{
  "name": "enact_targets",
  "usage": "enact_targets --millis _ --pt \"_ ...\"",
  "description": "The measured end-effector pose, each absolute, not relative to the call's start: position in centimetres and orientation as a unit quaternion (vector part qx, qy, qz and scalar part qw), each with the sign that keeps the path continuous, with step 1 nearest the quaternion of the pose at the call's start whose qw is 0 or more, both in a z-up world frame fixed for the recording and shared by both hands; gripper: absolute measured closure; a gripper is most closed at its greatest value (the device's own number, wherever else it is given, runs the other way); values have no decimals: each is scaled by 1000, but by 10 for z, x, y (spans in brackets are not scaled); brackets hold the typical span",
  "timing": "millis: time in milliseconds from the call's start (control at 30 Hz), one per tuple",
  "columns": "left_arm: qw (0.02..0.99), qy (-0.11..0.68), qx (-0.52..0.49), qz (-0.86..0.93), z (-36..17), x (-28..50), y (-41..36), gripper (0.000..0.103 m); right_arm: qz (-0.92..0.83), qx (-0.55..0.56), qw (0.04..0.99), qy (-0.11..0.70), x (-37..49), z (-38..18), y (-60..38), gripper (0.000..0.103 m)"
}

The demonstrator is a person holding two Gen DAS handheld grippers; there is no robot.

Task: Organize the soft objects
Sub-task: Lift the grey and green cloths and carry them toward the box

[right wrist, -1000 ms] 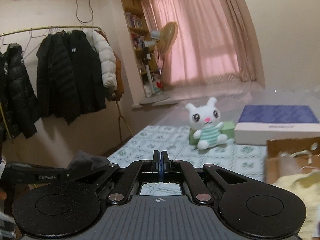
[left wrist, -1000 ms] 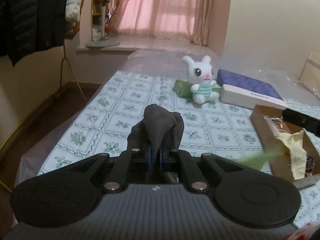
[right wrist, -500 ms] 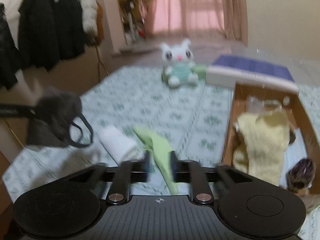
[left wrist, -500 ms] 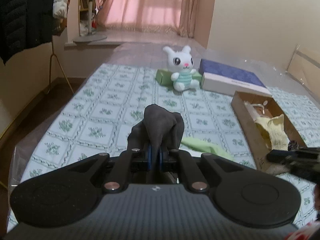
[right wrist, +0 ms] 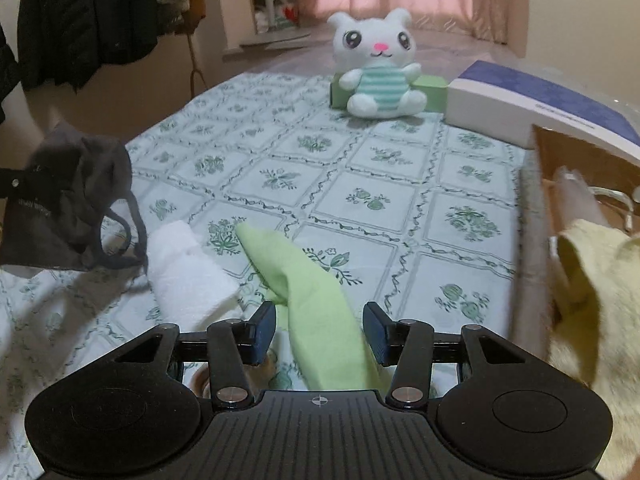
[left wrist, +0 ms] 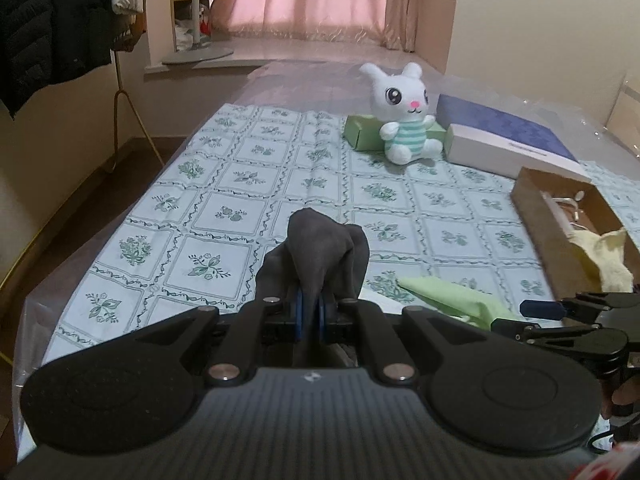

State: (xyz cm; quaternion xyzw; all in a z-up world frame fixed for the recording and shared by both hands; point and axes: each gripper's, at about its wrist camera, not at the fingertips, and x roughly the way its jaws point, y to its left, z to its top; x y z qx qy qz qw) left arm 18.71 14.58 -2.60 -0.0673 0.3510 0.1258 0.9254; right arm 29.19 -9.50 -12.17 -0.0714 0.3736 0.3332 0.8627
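While bunched, dark grey cloth [left wrist: 320, 248]

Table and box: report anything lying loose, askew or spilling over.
A green cloth and a white towel lie crumpled and loose on the table. A yellow cloth spills over the rim of the box. The bunny sits upright; nothing looks damaged.

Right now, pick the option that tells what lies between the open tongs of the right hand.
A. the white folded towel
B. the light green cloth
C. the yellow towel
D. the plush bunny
B: in the right wrist view the light green cloth runs up between the two pads of the right tongs, which stand apart and do not press on it; the white folded towel lies off to the left.
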Motion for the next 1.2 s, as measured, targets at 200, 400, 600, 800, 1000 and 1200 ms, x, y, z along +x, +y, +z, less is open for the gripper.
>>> enact_targets --millis 200,400,600,800,1000,1200 --pt "921 362 -63 130 -38 208 152 96 340 -94 856 378 305 -133 -84 55" --pt "924 357 -58 126 -35 213 149 96 349 -107 852 375 303 -131 -82 96" --pt "930 344 -47 121 -20 212 139 96 354 -71 865 349 297 -103 -100 98" --pt "942 321 -38 91 6 215 112 96 348 -11 879 326 294 -66 -137 98" --pt "951 304 -36 35 28 238 70 96 316 55 896 307 302 -32 -195 98" --pt "953 296 -52 -47 41 287 9 96 256 121 916 285 319 -11 -263 98"
